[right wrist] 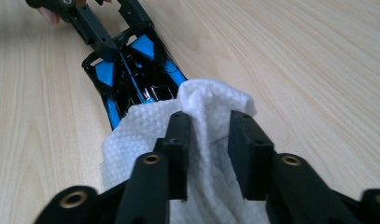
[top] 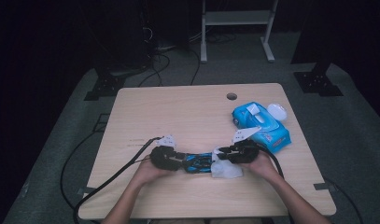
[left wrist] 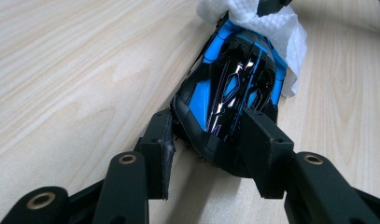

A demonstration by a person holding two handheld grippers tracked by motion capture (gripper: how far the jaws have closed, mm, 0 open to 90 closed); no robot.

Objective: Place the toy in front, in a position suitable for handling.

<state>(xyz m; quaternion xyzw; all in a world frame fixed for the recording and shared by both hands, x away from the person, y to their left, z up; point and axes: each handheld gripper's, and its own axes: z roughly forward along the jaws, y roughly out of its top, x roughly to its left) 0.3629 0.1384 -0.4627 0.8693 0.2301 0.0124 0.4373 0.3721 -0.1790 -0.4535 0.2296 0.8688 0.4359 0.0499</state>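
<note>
Glossy blue-and-black toy car (left wrist: 234, 88) lies mid-table on the pale wooden table (top: 178, 112), between both hands. Left gripper (left wrist: 211, 144) clamps the car's near end, pads against both flanks, likely to pin it for wiping. Right gripper (right wrist: 206, 135) has a white embossed wet wipe (right wrist: 145, 135) bunched between its jaws, draped over the car's other end; whether the pads pinch it cannot be told. Blue wipe packet (top: 261, 125) with open white lid sits well apart, right rear, probably the wipe's source.
</note>
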